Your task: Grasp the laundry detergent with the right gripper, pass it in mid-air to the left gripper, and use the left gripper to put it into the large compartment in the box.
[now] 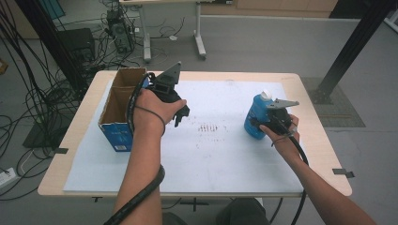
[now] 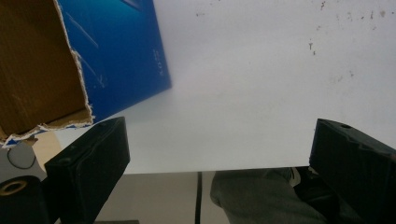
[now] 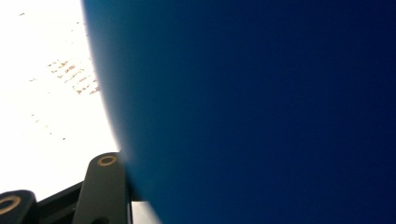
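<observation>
Bottle: the blue bottle (image 1: 256, 118) stands at right, between my right gripper's (image 1: 265, 123) jaws, clamped.
Left gripper (image 2: 219, 154): jaws apart, empty, beside the box (image 1: 121, 105).

No legible text, perhaps from blur.

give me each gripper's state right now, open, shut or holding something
left gripper: open, jaws wide apart with nothing between them, beside the cardboard box.
right gripper: closed on the blue bottle, holding it at the table's right side.
</observation>
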### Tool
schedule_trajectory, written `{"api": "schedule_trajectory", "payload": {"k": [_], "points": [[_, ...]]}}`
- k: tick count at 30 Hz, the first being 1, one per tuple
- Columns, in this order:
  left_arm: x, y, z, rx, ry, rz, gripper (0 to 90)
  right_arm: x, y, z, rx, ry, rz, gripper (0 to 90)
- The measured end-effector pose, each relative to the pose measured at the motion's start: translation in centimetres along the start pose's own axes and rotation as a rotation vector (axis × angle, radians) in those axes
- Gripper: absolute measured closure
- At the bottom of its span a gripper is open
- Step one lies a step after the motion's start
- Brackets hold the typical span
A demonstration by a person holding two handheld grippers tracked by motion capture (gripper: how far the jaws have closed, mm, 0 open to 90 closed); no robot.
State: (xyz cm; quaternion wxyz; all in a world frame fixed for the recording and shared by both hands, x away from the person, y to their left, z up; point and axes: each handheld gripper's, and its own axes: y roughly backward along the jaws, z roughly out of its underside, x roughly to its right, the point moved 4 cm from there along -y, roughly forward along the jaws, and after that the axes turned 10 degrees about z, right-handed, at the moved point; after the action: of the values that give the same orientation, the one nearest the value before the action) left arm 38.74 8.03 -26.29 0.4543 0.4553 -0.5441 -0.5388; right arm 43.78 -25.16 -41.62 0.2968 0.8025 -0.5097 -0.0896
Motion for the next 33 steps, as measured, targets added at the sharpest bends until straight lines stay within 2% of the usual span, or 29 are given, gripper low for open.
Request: {"api": "schedule_trajectory", "payload": {"k": [8,33], "points": [[0.05,0.17,-0.01,0.004,-0.002,-0.002,5.4,0.1,0.03,-0.04,-0.005,-0.017,-0.011,41.7],[-0.05,0.26,0.2,0.006,0.001,-0.01,5.4,0.15,0.03,-0.08,-0.008,-0.018,-0.017,42.2]]}}
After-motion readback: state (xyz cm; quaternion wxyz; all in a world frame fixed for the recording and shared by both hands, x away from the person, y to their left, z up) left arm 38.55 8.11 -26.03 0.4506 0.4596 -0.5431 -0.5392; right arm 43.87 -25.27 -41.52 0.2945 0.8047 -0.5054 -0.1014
